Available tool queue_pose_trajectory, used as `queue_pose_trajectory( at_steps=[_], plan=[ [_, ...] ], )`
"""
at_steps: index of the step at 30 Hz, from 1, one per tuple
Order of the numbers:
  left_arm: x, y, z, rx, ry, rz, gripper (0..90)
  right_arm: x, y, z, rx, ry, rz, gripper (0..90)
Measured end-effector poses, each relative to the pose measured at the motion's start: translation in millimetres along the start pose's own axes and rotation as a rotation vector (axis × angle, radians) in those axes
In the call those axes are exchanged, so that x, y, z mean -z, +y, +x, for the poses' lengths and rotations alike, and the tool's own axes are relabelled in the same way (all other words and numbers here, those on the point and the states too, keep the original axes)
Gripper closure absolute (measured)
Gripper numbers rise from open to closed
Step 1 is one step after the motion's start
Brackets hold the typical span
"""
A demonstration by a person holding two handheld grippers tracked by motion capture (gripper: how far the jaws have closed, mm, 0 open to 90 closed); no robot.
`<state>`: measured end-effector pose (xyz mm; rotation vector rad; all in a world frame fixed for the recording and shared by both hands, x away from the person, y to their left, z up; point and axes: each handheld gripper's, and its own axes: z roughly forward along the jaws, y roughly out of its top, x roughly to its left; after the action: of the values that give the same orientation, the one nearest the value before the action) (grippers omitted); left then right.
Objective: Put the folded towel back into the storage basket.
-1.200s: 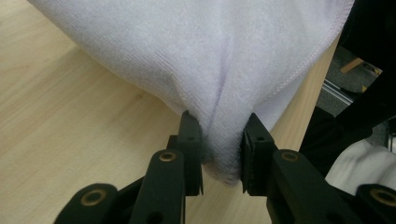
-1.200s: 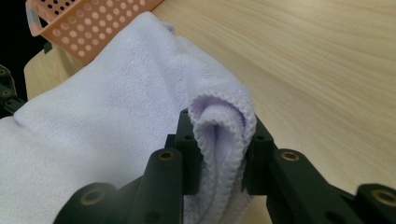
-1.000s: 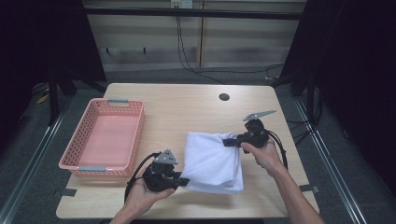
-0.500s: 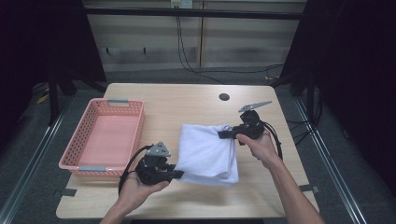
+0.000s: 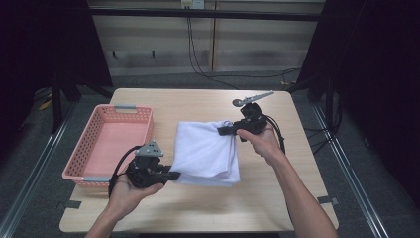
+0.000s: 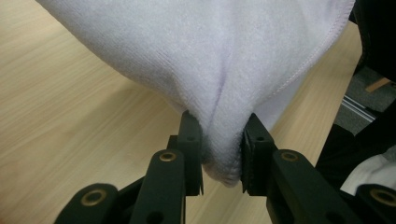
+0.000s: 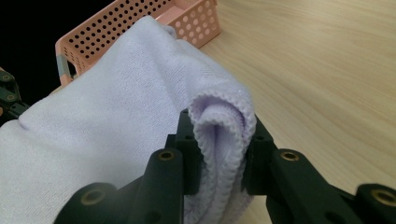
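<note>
Jaws of both the left gripper (image 5: 174,175) and right gripper (image 5: 224,130) pinch opposite corners of the white towel (image 5: 208,151).

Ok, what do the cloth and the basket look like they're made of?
White cloth: soft terry or microfibre by its fuzzy nap and stitched hem. Pink basket: likely moulded plastic, with perforated walls and a smooth matte look.
</note>
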<state>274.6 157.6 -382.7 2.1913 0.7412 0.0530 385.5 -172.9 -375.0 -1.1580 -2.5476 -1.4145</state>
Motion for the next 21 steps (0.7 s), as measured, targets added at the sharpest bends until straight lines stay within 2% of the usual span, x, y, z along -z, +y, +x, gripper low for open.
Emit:
queue_pose_trajectory(
  at_steps=[3, 11, 13, 15, 17, 21],
  plan=[
    [4.3, 0.7, 5.1, 0.013, 0.011, -0.016, 73.7, -3.0, 6.4, -0.5, -0.007, 0.011, -0.010, 73.3],
    [19.0, 1.5, 18.1, 0.025, 0.034, -0.013, 73.8, -14.6, 27.5, 4.8, 0.012, 0.011, 0.009, 73.3],
    [23.4, 0.1, 20.9, 0.040, 0.039, -0.028, 73.8, -18.6, 33.0, 6.9, 0.015, 0.012, 0.009, 73.3],
    [26.5, -1.7, 23.6, 0.040, 0.049, -0.014, 73.9, -22.2, 37.9, 8.5, 0.011, 0.028, 0.001, 73.3],
    [30.9, -2.6, 26.4, 0.050, 0.051, -0.016, 74.0, -27.1, 42.4, 11.4, 0.025, 0.027, 0.015, 73.3],
    [37.8, -3.9, 30.8, 0.055, 0.063, -0.010, 74.1, -36.6, 48.7, 11.8, 0.015, 0.048, 0.021, 73.3]
  ],
)
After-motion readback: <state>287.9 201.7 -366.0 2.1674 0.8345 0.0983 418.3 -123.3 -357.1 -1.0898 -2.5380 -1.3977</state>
